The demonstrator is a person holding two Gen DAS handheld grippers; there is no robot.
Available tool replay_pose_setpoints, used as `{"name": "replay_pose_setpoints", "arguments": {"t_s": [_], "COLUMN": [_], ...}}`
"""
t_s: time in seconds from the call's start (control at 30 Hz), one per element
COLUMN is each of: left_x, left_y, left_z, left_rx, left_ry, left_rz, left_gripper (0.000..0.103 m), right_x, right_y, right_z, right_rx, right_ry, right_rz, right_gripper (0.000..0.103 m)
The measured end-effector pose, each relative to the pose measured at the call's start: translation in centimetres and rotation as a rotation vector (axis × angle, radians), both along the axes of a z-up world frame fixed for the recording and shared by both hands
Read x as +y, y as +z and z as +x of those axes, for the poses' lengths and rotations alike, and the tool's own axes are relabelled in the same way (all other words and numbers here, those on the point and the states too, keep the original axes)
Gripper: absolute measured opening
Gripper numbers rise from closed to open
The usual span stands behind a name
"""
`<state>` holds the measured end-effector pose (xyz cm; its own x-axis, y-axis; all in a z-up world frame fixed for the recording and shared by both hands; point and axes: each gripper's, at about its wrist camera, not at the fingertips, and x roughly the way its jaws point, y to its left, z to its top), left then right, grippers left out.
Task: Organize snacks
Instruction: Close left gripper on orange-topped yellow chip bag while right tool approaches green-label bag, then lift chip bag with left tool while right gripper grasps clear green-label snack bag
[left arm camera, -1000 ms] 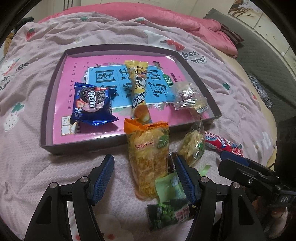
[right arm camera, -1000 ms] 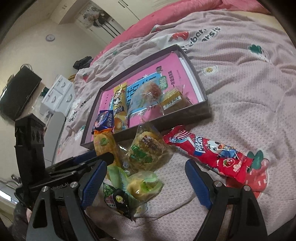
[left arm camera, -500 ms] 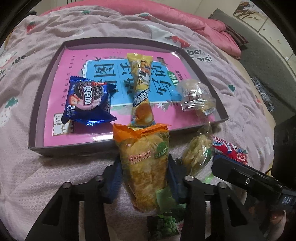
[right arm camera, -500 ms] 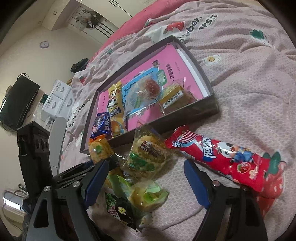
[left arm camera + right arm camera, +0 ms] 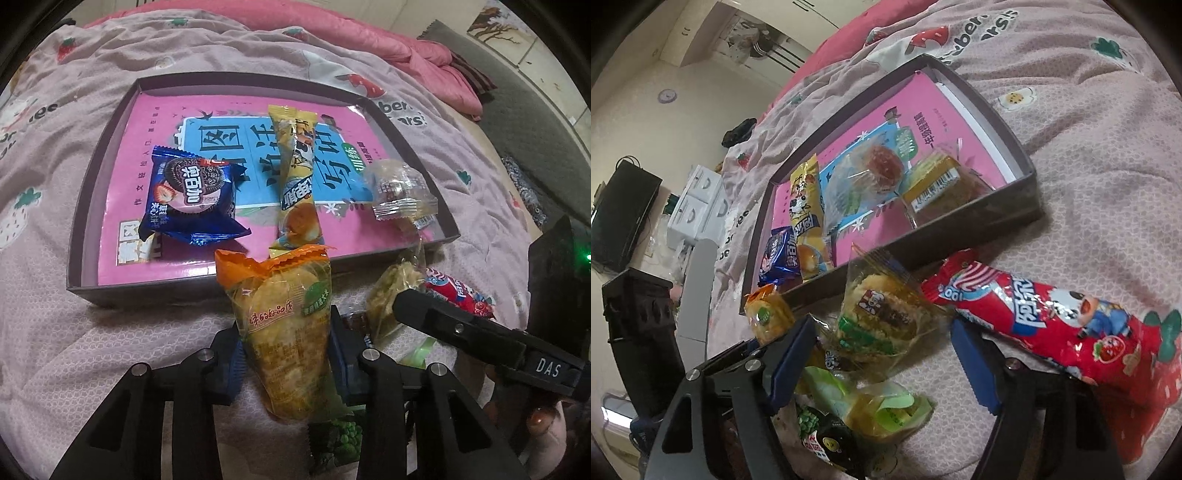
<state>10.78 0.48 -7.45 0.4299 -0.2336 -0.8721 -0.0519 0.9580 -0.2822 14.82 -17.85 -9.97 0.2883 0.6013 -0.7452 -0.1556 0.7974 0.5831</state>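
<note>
Bed with pink quilt (image 5: 55,325); shallow tray (image 5: 92,206) holds four snacks already; left gripper (image 5: 284,354), jaws just closing, clamps an orange-topped packet (image 5: 280,325) just short of the tray; right gripper (image 5: 882,350), closing yet still apart, straddles a clear-wrapped cake (image 5: 882,317); red packet (image 5: 1052,328) and green packets (image 5: 882,406) remain outside.

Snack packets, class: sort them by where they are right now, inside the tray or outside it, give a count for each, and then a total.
Inside the tray: 4 (blue cookie pack, yellow cake pack, clear round pastry, brown boxed snack).
Outside the tray: 5 (orange-topped pack in the left tongs, clear rice cracker, red pack, green-wrapped cake, pea pack).
Total: 9.
</note>
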Motion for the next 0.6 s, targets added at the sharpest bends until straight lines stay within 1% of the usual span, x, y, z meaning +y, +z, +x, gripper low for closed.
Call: {"name": "replay_pose_setpoints", "arguments": {"t_s": [0.07,0.13,0.23,0.53,0.6], "left_x": [0.0,0.0,0.0,0.6,0.7], "left_y": [0.0,0.1,0.2,1.0,1.4], "left_z": [-0.1,-0.1,-0.2,-1.1,-1.3], "left_rx": [-0.002,-0.003,-0.007,-0.023,-0.033], "left_ry": [0.0,-0.003,-0.004,-0.001,-0.002], "left_rz": [0.001,0.0,-0.004,-0.018,-0.021], "left_gripper": [0.039,0.039,0.039,0.038,0.038], "right_x": [0.1,0.1,-0.4,-2.1,-2.4], "right_y": [0.0,0.1,0.0,0.4,0.8], "right_z": [0.0,-0.1,-0.2,-0.9,-1.0], "right_rx": [-0.013,-0.031,-0.034,-0.037,-0.049], "right_ry": [0.004,0.007,0.007,-0.009,-0.012], "right_rz": [-0.006,-0.01,0.011,0.071,0.087], "right_gripper": [0.075,0.071,0.068,0.065,0.065]}}
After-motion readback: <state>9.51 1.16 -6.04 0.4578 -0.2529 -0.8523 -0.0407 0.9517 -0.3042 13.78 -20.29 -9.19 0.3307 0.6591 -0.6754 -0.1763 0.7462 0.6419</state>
